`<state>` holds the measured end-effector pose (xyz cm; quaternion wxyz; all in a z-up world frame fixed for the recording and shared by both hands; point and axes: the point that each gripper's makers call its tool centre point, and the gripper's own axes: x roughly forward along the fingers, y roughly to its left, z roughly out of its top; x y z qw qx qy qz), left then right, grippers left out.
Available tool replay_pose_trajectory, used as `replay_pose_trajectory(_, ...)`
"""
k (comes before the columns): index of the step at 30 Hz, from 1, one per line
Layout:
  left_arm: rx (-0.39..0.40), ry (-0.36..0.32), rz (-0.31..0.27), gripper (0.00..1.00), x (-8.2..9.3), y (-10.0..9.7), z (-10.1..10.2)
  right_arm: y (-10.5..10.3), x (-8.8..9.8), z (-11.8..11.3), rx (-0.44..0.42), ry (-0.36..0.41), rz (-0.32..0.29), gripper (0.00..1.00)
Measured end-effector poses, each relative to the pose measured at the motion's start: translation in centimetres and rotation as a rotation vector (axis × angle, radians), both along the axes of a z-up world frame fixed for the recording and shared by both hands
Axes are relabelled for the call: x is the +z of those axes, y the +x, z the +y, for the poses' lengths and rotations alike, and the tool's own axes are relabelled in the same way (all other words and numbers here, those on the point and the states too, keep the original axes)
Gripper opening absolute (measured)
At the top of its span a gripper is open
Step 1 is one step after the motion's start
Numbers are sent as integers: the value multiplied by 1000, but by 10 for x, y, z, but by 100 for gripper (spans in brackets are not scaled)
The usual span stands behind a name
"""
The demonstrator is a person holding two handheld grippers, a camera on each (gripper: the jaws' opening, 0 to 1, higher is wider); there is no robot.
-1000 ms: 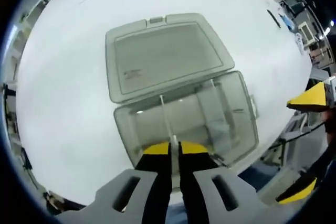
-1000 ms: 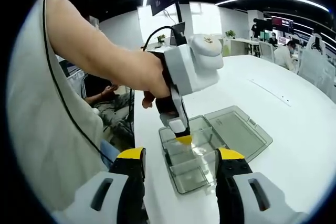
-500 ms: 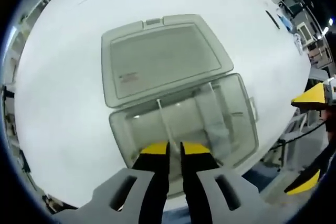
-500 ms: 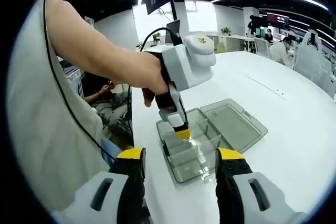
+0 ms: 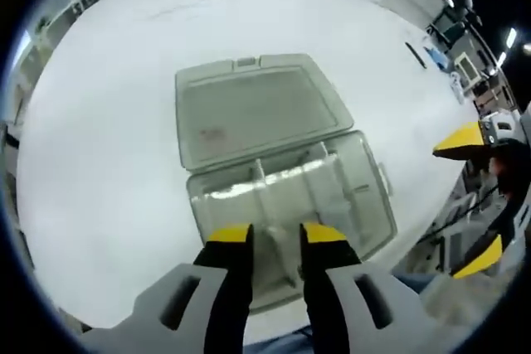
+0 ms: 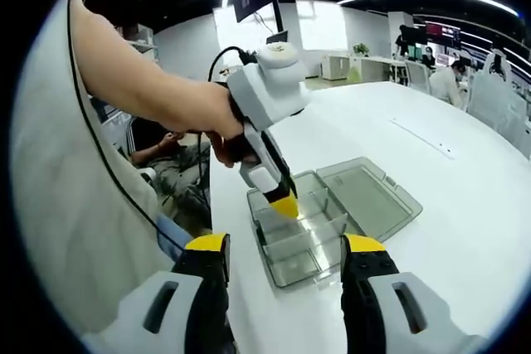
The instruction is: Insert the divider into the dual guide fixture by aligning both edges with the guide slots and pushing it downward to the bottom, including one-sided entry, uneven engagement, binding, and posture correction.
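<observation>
Left hand-held gripper (image 5: 275, 238) now spread, nothing between the yellow tips, where a second ago they pinched the top edge of the divider (image 5: 260, 173); also pulled back and tilted away in the right gripper view, tips hanging just over the box. Divider left standing crosswise inside the clear fixture box (image 5: 290, 196), apparently seated in its side slots, though depth of seating not readable through the clear plastic. Reads as a release after the push-down, so probably the check-and-correct stage next, or done. Hinged lid (image 5: 253, 107) lying open flat behind the box. Right hand-held gripper (image 6: 284, 246) spread too, holding nothing, hovering near the worktop's near edge, short of the box. White worktop (image 5: 99, 122), box near its near edge. Beyond it, an open office: ceiling light strips, desks, seated people in the distance.
</observation>
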<state>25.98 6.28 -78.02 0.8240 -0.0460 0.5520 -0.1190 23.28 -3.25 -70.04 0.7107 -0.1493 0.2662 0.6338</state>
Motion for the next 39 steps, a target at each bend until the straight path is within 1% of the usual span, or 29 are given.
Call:
replay_pose_trajectory(3, 16, -35, -37, 22, 7, 0, -1, 1, 0, 0, 3, 0, 0, 50)
replay_pose_trajectory(4, 8, -72, -65, 22, 10, 2, -6, 2, 1, -1, 4, 1, 0, 50)
replay_pose_trajectory(5, 10, -83, -77, 23, 13, 0, -6, 2, 1, -1, 4, 4, 2, 50)
replay_pose_trajectory(6, 8, -78, -73, 25, 13, -2, -4, 2, 2, -1, 5, 4, 2, 50)
replay_pose_trajectory(7, 2, -98, -112, 25, 18, -2, -7, 3, 2, -1, 7, 3, 0, 50)
replay_pose_trajectory(9, 5, -101, -122, 25, 19, -6, -6, 3, 1, -1, 10, 0, 3, 50)
replay_pose_trajectory(10, 3, -116, -129, 26, 20, -7, -7, 3, 1, -2, 11, -1, 4, 50)
replay_pose_trajectory(12, 0, -124, -130, 29, 19, -11, -6, 3, 0, -3, 12, -5, 4, 50)
replay_pose_trajectory(14, -2, -142, -150, 30, 23, -14, -7, 4, 2, -3, 6, 4, 14, 50)
replay_pose_trajectory(17, 14, -172, -190, 32, 30, -11, -6, 5, 1, -6, 3, -8, 11, 50)
replay_pose_trajectory(19, 15, -207, -216, 34, 37, -9, -8, 6, 1, -8, -7, -11, 13, 50)
replay_pose_trajectory(21, 5, -223, -234, 37, 41, -7, -9, 8, 1, -9, -13, -16, 13, 49)
replay_pose_trajectory(22, -2, -232, -256, 38, 46, -6, -9, 9, 1, -9, -17, -18, 12, 49)
replay_pose_trajectory(26, -27, -274, -307, 40, 59, -2, -10, 13, 3, -9, -39, -15, 13, 49)
replay_pose_trajectory(30, -40, -295, -324, 42, 66, -3, -7, 14, 4, -9, -67, -13, 28, 48)
replay_pose_trajectory(33, -66, -314, -348, 44, 72, -3, -7, 15, 1, -9, -81, -30, 38, 47)
replay_pose_trajectory(35, -78, -321, -353, 45, 73, -4, -8, 15, 2, -8, -90, -35, 37, 48)
replay_pose_trajectory(37, -103, -319, -366, 46, 75, -5, -10, 15, 4, -7, -101, -29, 49, 48)
replay_pose_trajectory(39, -121, -314, -372, 47, 76, -6, -11, 16, 3, -7, -106, -32, 48, 47)
